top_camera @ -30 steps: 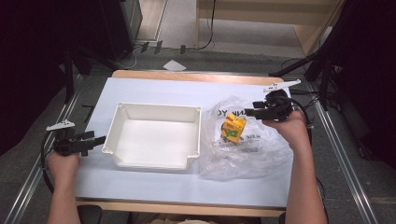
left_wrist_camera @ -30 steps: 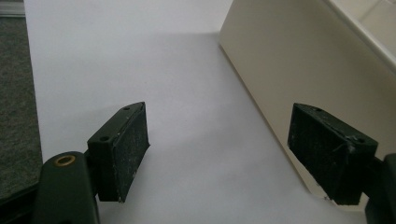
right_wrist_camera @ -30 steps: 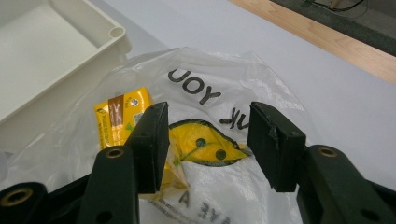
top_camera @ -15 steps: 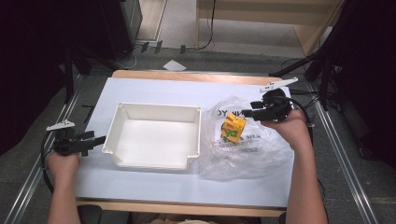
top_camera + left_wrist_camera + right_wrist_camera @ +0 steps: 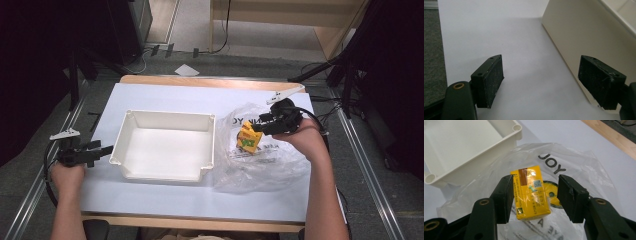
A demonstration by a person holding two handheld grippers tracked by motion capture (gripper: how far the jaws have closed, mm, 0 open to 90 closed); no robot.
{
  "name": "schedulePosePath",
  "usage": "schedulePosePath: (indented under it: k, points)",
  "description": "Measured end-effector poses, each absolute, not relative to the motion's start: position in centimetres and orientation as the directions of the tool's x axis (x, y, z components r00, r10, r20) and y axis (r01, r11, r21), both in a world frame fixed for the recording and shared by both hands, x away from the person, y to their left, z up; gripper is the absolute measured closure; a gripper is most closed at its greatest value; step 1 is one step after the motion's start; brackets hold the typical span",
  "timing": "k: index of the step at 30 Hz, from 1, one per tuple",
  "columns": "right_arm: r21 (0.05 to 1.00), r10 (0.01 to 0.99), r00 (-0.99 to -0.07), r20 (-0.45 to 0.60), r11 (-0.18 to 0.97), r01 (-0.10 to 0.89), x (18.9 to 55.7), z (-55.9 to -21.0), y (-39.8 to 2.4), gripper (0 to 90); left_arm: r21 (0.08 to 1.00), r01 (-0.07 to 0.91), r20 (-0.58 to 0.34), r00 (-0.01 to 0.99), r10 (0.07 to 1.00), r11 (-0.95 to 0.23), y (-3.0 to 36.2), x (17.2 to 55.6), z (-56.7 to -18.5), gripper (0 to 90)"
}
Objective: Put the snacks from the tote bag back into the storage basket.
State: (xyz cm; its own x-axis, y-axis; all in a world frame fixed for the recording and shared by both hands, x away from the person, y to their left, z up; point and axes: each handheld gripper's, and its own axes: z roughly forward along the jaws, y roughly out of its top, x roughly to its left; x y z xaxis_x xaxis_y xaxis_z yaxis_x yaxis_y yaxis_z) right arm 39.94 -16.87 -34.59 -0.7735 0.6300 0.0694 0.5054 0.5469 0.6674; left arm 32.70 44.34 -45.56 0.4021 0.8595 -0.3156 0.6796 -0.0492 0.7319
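A yellow carton lies at a clear plastic bag on the right of the table; I cannot tell whether it is in the bag or on it. My right gripper hovers just right of it, open. In the right gripper view the carton stands between the jaws of that gripper, close to the left jaw, with a gap to the right one. A white bin sits mid-table, nothing inside. My left gripper rests open beside its left wall, nothing between the jaws.
The bin's corner is close beyond the bag. The pale blue table top ends in a wooden edge at the back. Metal rails and grey floor run along both sides; cables lie behind the right hand.
The right gripper has moved a little to the left, toward the carton. The carton, the bag, the bin and the left gripper have stayed in place.
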Motion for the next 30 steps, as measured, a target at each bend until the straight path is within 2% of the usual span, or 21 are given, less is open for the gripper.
schedulePosePath:
  k: [9,30]
  points:
    - [0.637,0.588,-0.806,0.059,0.6,0.484,40.3,-35.8,-15.3,46.8,0.732,0.679,-0.315,0.402,0.86,-0.049,44.3,32.7,-45.6,21.5]
    - [0.556,0.596,-0.8,0.073,0.642,0.529,41.8,-38.9,-14.0,45.2,0.731,0.68,-0.316,0.401,0.86,-0.049,44.3,32.7,-45.6,21.6]
